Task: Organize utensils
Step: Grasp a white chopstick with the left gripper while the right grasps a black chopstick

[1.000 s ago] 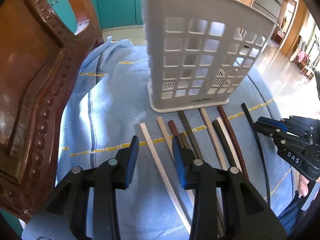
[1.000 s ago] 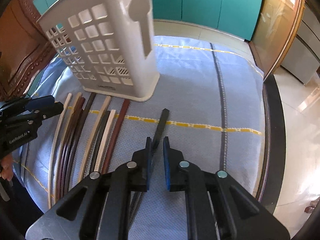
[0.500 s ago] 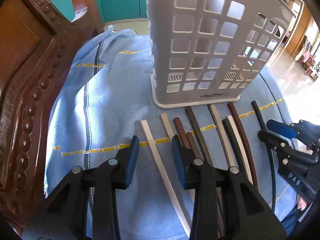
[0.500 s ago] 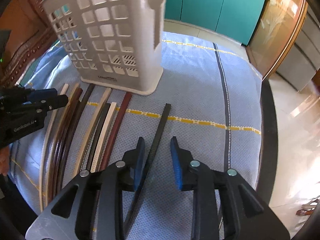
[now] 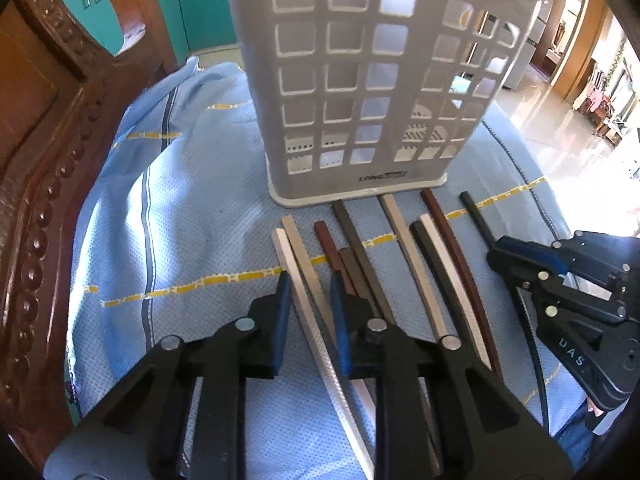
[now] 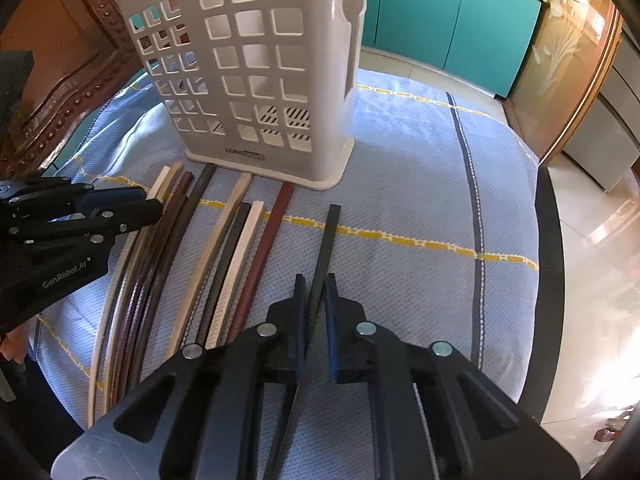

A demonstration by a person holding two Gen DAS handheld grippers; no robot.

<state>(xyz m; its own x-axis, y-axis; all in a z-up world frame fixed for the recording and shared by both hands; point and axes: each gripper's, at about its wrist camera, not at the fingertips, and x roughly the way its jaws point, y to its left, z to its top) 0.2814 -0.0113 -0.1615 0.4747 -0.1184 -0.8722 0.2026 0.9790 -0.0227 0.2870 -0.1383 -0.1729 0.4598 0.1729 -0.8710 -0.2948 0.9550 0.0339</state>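
Note:
Several chopsticks (image 6: 224, 248) in pale, brown and black lie side by side on the blue cloth in front of an upright white lattice utensil basket (image 5: 360, 80) (image 6: 256, 80). My left gripper (image 5: 309, 292) (image 6: 150, 202) is low over the row's left end. Its jaws are closing around a white chopstick (image 5: 288, 264) and a beige chopstick (image 5: 302, 256), and a sliver of gap still shows at the pads. My right gripper (image 6: 315, 284) (image 5: 494, 252) is shut on the lone black chopstick (image 6: 330, 232) (image 5: 476, 216) at the row's right end, which rests on the cloth.
A carved wooden chair back (image 5: 48, 160) rises close on the left of the blue tablecloth (image 5: 180, 220). The round table's dark edge (image 6: 548, 280) curves past on the right, with glossy floor beyond. Teal cabinets (image 6: 440, 20) line the back wall.
The right jaws opened astride the black chopstick, then closed on it. The left jaws narrowed, and the white and beige chopsticks now lie together between them.

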